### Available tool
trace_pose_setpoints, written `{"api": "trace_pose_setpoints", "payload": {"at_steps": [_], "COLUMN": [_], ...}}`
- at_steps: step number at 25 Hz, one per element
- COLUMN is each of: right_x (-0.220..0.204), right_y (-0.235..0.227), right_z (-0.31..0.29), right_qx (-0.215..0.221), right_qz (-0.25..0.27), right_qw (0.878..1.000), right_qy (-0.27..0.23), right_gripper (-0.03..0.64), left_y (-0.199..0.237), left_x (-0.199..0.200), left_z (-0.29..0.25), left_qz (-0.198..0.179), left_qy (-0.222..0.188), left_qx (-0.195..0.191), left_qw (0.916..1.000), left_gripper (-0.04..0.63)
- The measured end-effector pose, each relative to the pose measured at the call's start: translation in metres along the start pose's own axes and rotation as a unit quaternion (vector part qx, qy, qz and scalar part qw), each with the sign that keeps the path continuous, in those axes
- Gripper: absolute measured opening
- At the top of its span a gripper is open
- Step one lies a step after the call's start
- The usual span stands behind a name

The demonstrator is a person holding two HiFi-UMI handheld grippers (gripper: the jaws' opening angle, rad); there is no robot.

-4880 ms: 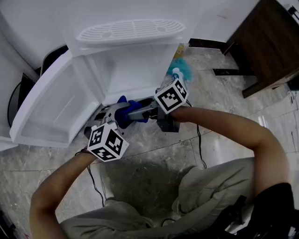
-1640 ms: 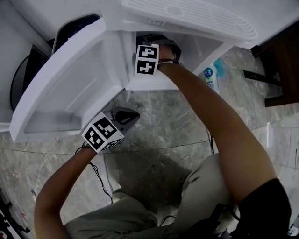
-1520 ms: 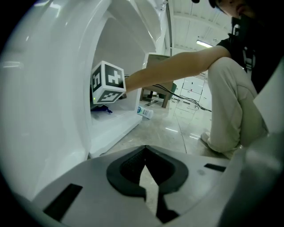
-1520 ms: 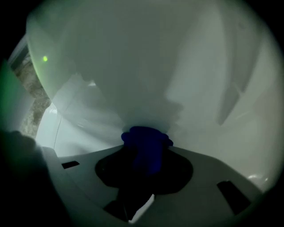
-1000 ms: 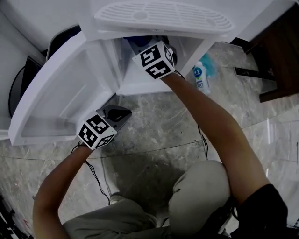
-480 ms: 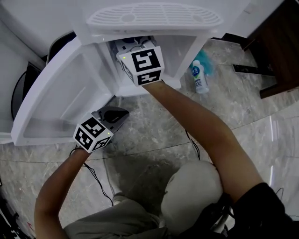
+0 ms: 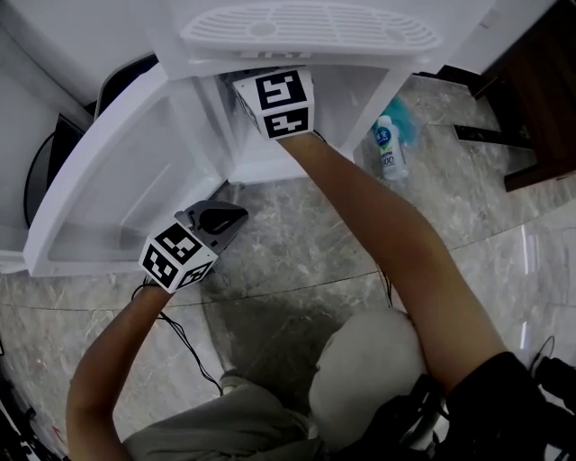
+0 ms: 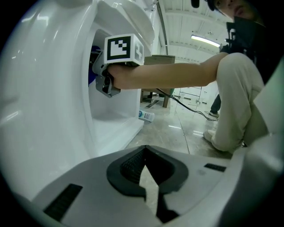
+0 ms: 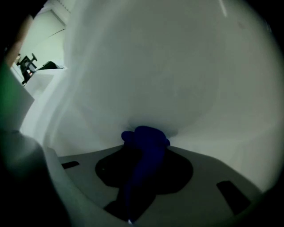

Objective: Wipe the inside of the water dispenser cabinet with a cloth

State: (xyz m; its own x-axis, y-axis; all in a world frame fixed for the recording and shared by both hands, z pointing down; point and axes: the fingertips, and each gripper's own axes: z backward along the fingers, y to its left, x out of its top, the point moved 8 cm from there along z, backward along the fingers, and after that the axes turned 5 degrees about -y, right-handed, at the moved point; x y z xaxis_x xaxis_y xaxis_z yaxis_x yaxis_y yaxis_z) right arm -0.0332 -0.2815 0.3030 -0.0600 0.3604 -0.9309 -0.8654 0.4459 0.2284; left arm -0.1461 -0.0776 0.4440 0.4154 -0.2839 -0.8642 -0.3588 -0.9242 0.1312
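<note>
The white water dispenser cabinet (image 7: 270,167) stands with its door (image 7: 117,189) swung open to the left. My right gripper (image 9: 143,153) reaches into the cabinet and is shut on a dark blue cloth (image 9: 146,135), whose bunched end presses against the white inner wall (image 9: 177,80). In the head view only its marker cube (image 7: 279,103) shows under the drip tray (image 7: 310,27). The left gripper view shows a bit of blue cloth (image 8: 93,66) inside the opening. My left gripper (image 7: 223,219) hangs over the floor by the door, shut and holding nothing.
A small white bottle (image 7: 387,149) lies on the marble floor right of the cabinet, with something teal (image 7: 409,126) behind it. Dark wooden furniture (image 7: 540,99) stands at the far right. A black cable (image 7: 180,347) trails by my knees.
The right gripper has risen inside the cabinet with the cloth and rolled, so its cube shows a different face. The left gripper has stayed nearly still.
</note>
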Motion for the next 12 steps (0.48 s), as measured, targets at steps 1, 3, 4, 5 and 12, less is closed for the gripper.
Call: {"api": "trace_pose_setpoints", "payload": {"at_steps": [1,3,4,5,12], "right_x": [0.002,0.002,0.002,0.002,-0.006], "right_y": [0.004,0.009,0.009,0.006,-0.01], "right_z": [0.007,0.016,0.016,0.012,-0.018], "right_qx": [0.01,0.02,0.021,0.021,0.011], "right_qz": [0.007,0.02,0.026,0.033,0.069], "right_qw": [1.0,1.0,0.999,0.999,0.997], "right_qy": [-0.006,-0.013,-0.013,-0.011,0.02], "right_gripper": [0.114,0.114,0.114,0.114,0.114], "left_y": [0.001,0.004,0.005,0.006,0.01], "left_x": [-0.001,-0.002,-0.001,0.0,0.013], "left_z": [0.0,0.0,-0.002,-0.003,0.0], "left_qz": [-0.003,-0.001,0.0,0.0,-0.052], "left_qy": [0.003,0.005,0.004,0.002,0.01], "left_qx": [0.002,0.005,0.006,0.006,0.036], "left_qw": [1.0,1.0,1.0,1.0,0.9979], "left_gripper": [0.008,0.008,0.008,0.008,0.008]}}
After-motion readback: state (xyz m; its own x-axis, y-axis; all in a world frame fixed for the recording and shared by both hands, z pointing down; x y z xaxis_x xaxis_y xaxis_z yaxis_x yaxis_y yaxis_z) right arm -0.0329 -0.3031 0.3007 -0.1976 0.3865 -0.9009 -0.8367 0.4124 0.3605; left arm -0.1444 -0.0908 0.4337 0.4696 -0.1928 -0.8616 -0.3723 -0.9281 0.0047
